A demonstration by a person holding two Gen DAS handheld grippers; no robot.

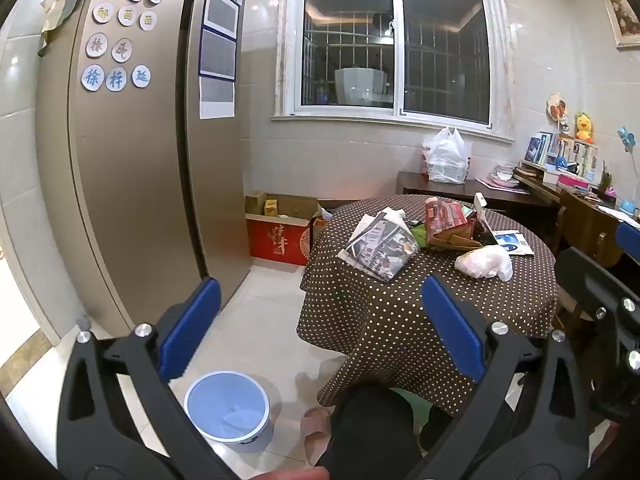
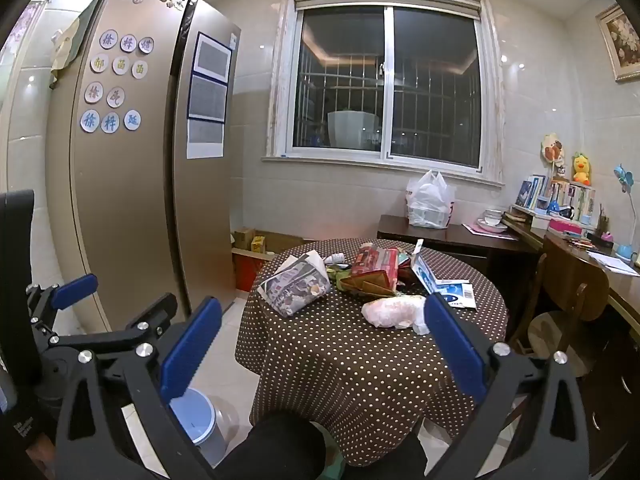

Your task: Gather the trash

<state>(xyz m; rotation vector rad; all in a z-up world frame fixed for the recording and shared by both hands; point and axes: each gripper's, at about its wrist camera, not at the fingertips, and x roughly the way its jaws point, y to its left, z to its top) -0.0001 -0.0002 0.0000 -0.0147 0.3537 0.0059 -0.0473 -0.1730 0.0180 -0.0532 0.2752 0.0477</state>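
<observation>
Left gripper (image 1: 320, 320) and right gripper (image 2: 324, 340) are held wide apart, nothing gripped. Crumpled plastic (image 2: 394, 311) is seen centre-frame on dotted table (image 2: 352, 360); bin (image 1: 228, 410) lower left on floor.

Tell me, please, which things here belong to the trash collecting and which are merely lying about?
Job:
crumpled plastic bag
folded newspaper
torn red packaging
blue bin
left gripper, open
right gripper, open

Lying about:
fridge
white shopping bag
books
duck toy

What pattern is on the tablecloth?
Brown tablecloth with small white polka dots, clearest in the right wrist view.
</observation>
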